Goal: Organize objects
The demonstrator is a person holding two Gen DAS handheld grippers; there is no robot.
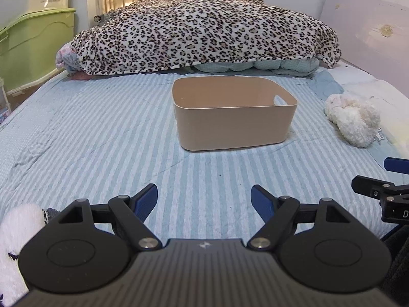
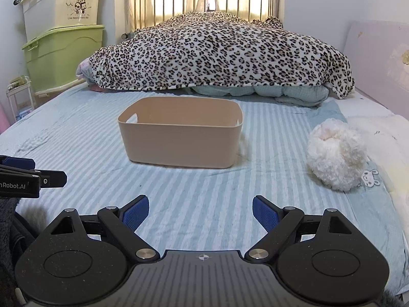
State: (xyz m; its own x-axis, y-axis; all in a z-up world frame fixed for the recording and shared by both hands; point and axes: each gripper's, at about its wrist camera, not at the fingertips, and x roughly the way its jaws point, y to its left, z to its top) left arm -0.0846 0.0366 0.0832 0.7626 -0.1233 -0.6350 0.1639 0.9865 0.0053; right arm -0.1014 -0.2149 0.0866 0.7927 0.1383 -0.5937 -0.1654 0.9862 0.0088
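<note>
Left wrist view: striped blue bedsheet [image 1: 102, 133], leopard blanket [image 1: 204, 30] behind; beige bin [image 1: 230, 128] centred, nothing visible inside; fluffy white toy [image 1: 354, 120] to its right; left gripper [image 1: 204, 199] fingers spread.

Right wrist view: stacked storage boxes [image 2: 64, 33] beside the bed; bin [image 2: 179, 143] left of the toy [image 2: 334, 153], apart; right gripper [image 2: 200, 211] fingers spread, empty.

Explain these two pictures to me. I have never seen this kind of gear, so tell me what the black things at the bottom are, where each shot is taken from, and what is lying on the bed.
The black parts are two hand-held grippers, one in each of a person's hands; no robot arm is involved. Each carries a wide-angle camera that looks forward along its two blue-padded fingers. One picture comes from the left gripper, the other from the right gripper. Both are open and hold nothing.

They hover over a bed with a blue striped sheet. On it stands a tan plastic bin with handle cutouts; what shows of its inside looks empty. To its right lies a white fluffy plush item, apart from the bin. Another white furry thing shows at the left view's edge. A leopard-print blanket is heaped behind.
</note>
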